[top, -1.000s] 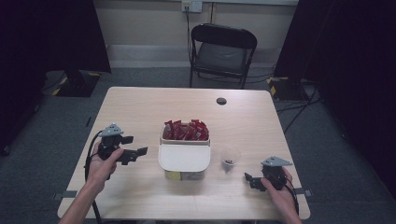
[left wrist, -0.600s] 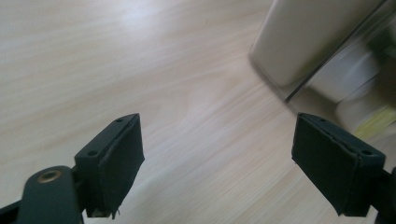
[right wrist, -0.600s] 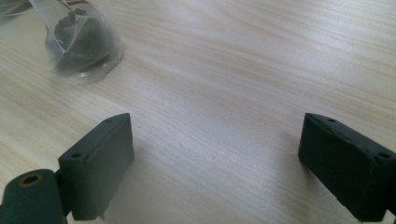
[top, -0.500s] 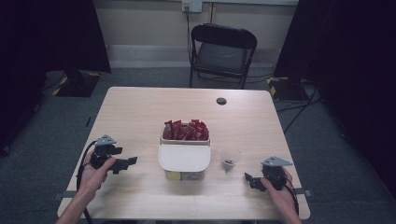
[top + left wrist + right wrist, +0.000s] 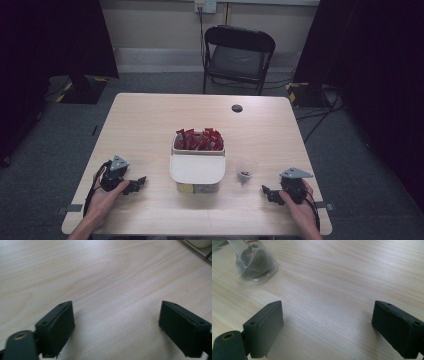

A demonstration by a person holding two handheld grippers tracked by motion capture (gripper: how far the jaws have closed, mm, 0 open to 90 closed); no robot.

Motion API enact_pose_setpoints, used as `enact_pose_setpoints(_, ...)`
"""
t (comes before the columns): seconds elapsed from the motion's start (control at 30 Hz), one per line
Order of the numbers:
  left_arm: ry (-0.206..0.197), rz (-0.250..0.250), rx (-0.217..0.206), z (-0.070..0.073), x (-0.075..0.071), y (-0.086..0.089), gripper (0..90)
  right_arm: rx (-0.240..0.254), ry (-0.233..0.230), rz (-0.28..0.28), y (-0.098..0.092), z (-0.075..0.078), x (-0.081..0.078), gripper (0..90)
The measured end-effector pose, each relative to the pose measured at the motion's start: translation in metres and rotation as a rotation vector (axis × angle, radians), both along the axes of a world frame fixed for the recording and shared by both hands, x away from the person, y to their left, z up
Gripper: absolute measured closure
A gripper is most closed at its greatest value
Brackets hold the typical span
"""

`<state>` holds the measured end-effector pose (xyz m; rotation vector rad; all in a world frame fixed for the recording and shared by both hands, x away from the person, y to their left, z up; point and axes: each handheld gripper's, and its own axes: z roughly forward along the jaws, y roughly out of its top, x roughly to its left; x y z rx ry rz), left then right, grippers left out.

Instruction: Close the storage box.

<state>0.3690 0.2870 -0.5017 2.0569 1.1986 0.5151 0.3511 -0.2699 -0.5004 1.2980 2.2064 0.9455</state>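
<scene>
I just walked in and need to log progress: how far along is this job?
Possibly done: the clear cup holds something dark, and the white lid covers part of the box of red packets. In hand: nothing; the left gripper and right gripper sit open on the table. What remains can't be told.

The table (image 5: pixel 150 125) has a pale wood-grain top with a smooth, slightly satin finish. At its middle the white box (image 5: pixel 197 170) looks like matt plastic, the red packets (image 5: pixel 198 140) inside it glossy. Just right of the box, the small cup (image 5: pixel 254 262) is clear, shiny plastic. Behind the table, the chair (image 5: pixel 239 57) appears black and matt.
</scene>
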Motion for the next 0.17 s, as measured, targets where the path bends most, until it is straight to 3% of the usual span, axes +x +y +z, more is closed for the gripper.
enact_pose_setpoints(0.17, 0.000, 0.003, 0.008, -0.0008, 0.0012, 0.0001, 7.6, -0.003, -0.002, -0.006, 0.0001, -0.0001, -0.0001, 9.3)
